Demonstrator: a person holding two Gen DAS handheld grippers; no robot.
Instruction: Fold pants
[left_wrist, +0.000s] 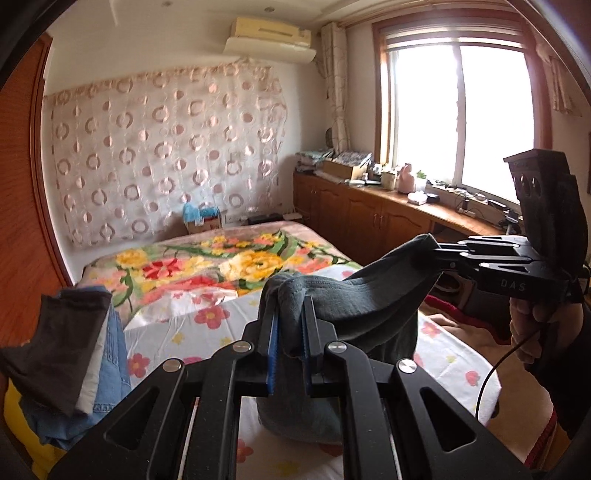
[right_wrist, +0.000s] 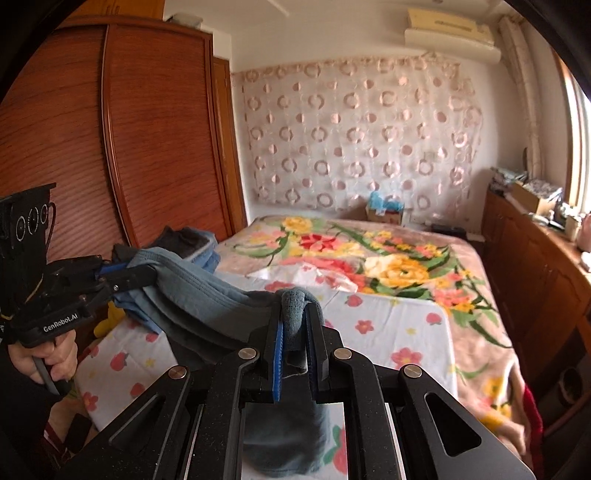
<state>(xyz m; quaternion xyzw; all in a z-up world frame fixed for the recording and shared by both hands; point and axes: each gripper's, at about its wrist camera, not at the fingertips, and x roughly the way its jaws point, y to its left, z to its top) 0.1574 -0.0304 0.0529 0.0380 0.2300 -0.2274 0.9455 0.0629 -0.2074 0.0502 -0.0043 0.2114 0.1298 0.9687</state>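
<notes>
Grey-blue pants (left_wrist: 369, 302) hang stretched between my two grippers above the bed. In the left wrist view my left gripper (left_wrist: 290, 301) is shut on a bunched edge of the fabric, and the cloth drapes down below its fingers. My right gripper (left_wrist: 439, 253) comes in from the right, held by a hand, and pinches the other end. The right wrist view shows the same from the other side. There the right gripper (right_wrist: 294, 308) is shut on a fold of the pants (right_wrist: 207, 295), and the left gripper (right_wrist: 146, 272) grips the far end at the left.
A stack of folded clothes (left_wrist: 66, 354) (right_wrist: 192, 242) sits at the bed's left side by the wooden wardrobe (right_wrist: 147, 129). A white flowered sheet (left_wrist: 207, 332) lies under the pants, with a floral blanket (left_wrist: 221, 266) beyond it. Cluttered wooden cabinets (left_wrist: 369, 218) run under the window on the right.
</notes>
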